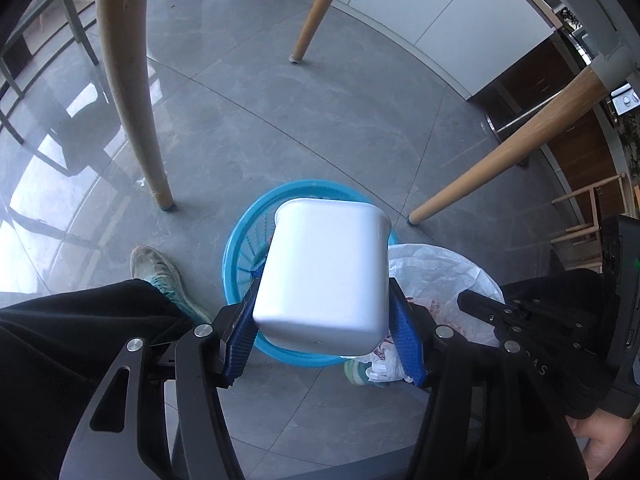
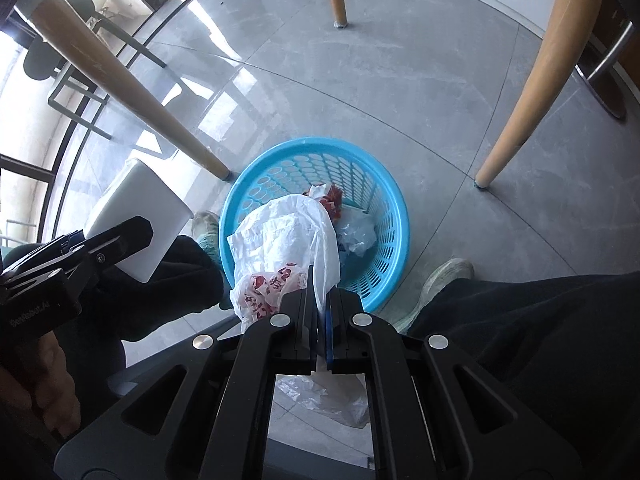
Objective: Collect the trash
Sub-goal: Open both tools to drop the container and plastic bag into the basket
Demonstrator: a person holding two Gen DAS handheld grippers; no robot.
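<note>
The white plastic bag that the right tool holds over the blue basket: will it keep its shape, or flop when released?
The bag probably flops: it hangs crumpled below the shut right tool. It looks thin and light, so it may drift rather than drop straight. Part drapes over the basket rim and could catch there.

Black trousers [image 2: 520, 320], pale sneakers [image 1: 156, 268]

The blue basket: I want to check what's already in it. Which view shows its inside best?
The right wrist view: the blue basket lies open to the camera, with crumpled wrappers and plastic inside. In the left wrist view the white container covers most of it, leaving only rim and some mesh wall.
</note>
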